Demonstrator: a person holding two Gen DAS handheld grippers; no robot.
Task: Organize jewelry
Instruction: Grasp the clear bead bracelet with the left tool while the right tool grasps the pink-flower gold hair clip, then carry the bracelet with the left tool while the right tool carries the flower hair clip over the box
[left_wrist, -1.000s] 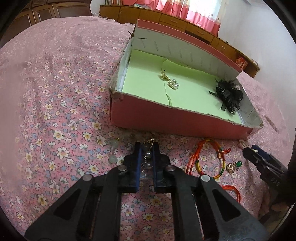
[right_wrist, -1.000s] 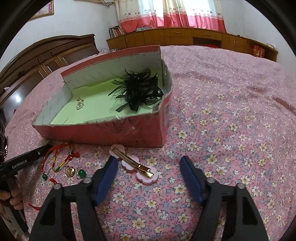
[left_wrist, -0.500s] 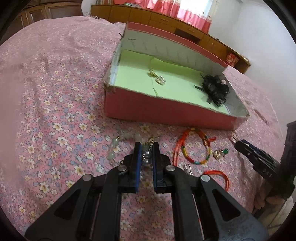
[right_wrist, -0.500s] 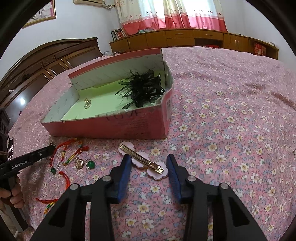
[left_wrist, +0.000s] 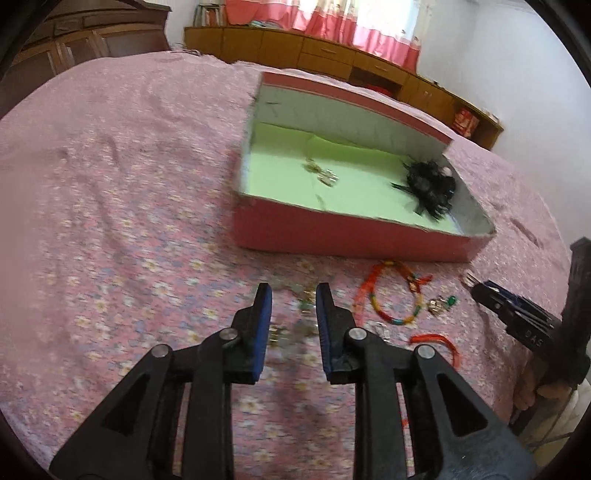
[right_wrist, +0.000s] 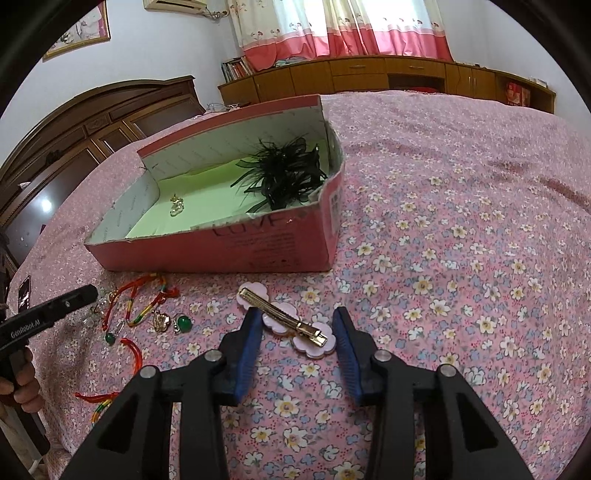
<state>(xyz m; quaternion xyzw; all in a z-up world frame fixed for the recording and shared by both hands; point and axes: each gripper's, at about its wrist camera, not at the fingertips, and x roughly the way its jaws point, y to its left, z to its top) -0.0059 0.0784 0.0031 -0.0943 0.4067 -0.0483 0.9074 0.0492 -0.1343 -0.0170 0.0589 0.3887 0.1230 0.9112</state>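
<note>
A pink box (left_wrist: 332, 236) with a green floor lies on the flowered bedspread; it holds a gold pearl earring (left_wrist: 323, 173) and a black feather hairpiece (left_wrist: 430, 184). My left gripper (left_wrist: 293, 295) is open above a blurred bead-and-pearl piece (left_wrist: 295, 325) lying on the bedspread between its fingers. My right gripper (right_wrist: 297, 321) is open, its fingers either side of a pink flower hair clip (right_wrist: 288, 319) with a gold bar. The box (right_wrist: 258, 247), the earring (right_wrist: 177, 205) and the hairpiece (right_wrist: 284, 173) also show in the right wrist view.
A red braided bracelet (left_wrist: 395, 295), a gold and green earring (left_wrist: 441, 304) and red cords (left_wrist: 439, 341) lie right of the left gripper. In the right wrist view they lie at left: bracelet (right_wrist: 140, 299), green earring (right_wrist: 183, 323). Wooden cabinets (right_wrist: 369, 77) line the far wall.
My left gripper opened, let go of the bead-and-pearl piece and pulled back and up. My right gripper opened wider again around the flower hair clip and moved closer over it.
</note>
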